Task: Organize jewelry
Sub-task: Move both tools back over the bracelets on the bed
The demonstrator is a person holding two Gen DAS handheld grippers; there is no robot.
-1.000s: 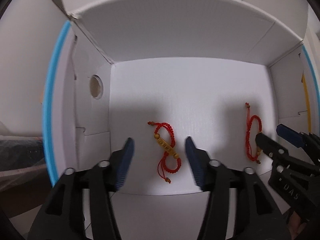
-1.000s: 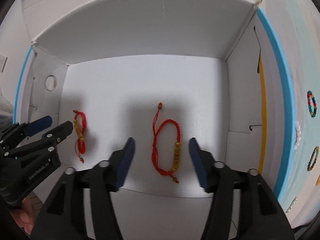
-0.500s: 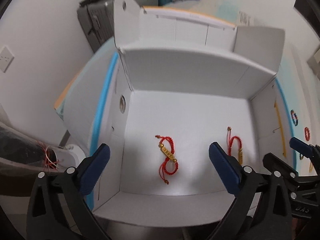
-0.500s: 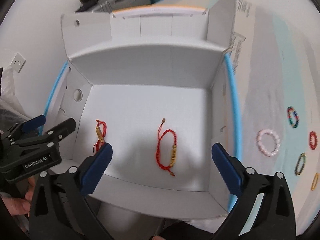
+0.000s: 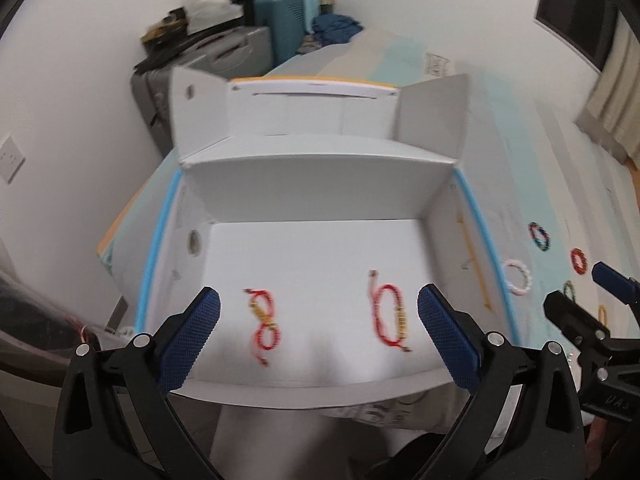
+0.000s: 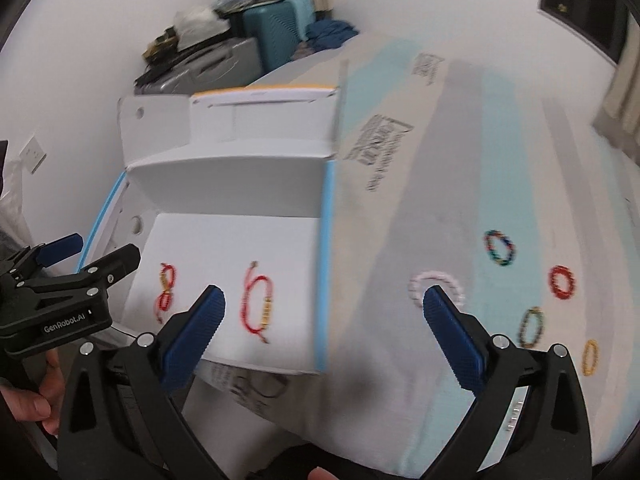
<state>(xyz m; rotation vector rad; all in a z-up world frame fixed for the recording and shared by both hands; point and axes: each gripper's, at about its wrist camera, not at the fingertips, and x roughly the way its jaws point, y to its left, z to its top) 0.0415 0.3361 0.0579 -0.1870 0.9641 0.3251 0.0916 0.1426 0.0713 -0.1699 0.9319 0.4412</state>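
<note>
A white open box (image 5: 312,200) (image 6: 224,196) holds two red cord bracelets with gold beads, one on the left (image 5: 264,322) (image 6: 166,292) and one on the right (image 5: 390,316) (image 6: 258,306). My left gripper (image 5: 318,332) is open and empty, raised above the box's near edge. My right gripper (image 6: 322,332) is open and empty, above the box's right wall and the mat. Several bead bracelets lie on the mat: white (image 6: 436,286) (image 5: 518,276), multicoloured (image 6: 498,248), red (image 6: 562,282), dark green (image 6: 531,326), yellow (image 6: 591,357).
The box sits on a light blue and grey mat (image 6: 460,184) on a cardboard surface. Suitcases and clutter (image 5: 256,36) stand against the far wall. The other gripper shows at the edge of each view (image 5: 588,320) (image 6: 64,292).
Both grippers have risen and pulled back out of the box, and their jaws have opened wide. The right gripper has swung right, bringing the mat's bracelets into view.
</note>
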